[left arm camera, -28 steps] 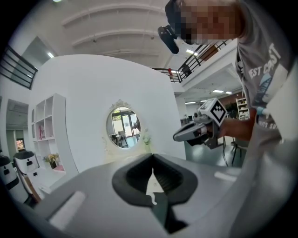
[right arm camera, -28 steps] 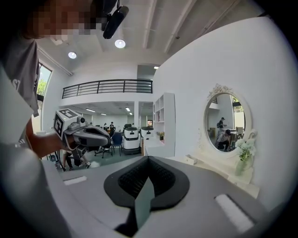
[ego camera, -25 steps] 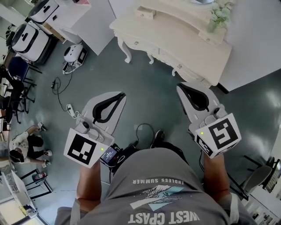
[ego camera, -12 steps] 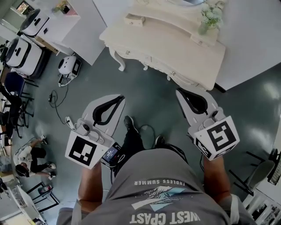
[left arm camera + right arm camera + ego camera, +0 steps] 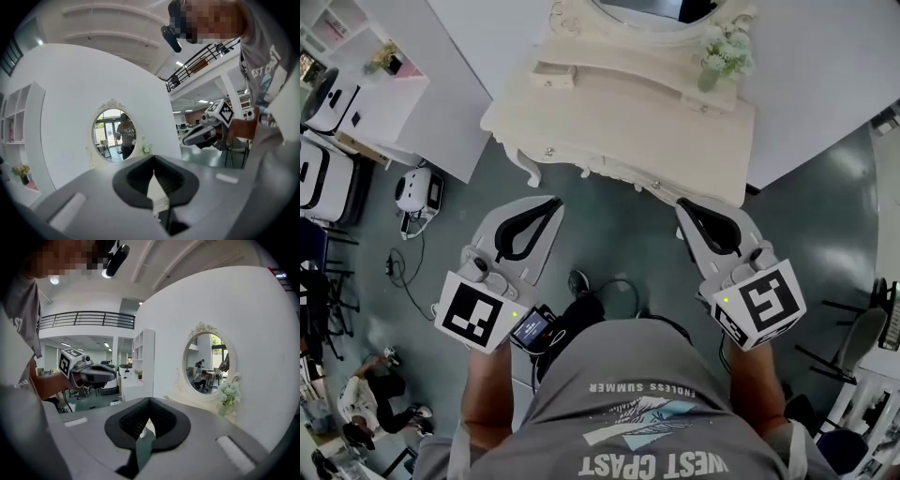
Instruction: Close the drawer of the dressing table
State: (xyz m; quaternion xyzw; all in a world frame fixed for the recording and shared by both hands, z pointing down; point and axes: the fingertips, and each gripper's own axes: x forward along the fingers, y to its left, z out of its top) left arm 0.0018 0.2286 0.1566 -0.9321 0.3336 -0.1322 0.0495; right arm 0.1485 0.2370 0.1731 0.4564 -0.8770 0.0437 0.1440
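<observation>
The cream dressing table (image 5: 619, 117) stands against the white wall, with an oval mirror (image 5: 112, 136) above it. A small drawer (image 5: 553, 75) on its raised back shelf, at the left, stands pulled out. A vase of flowers (image 5: 715, 56) sits at the right of that shelf. The table's front edge carries two knobs (image 5: 548, 152). My left gripper (image 5: 557, 202) is shut and empty, held over the floor short of the table's left front. My right gripper (image 5: 681, 203) is also shut and empty, just short of the table's right front corner.
White shelving and a counter (image 5: 380, 89) stand left of the table. A small white machine (image 5: 417, 190) and cables (image 5: 398, 272) lie on the grey floor at the left. A person (image 5: 356, 403) sits at the lower left. A chair (image 5: 862, 328) stands at the right.
The person has stepped forward, and the dressing table has come nearer and lower in the head view. Both grippers have moved toward the table's front. Their jaws stayed shut.
</observation>
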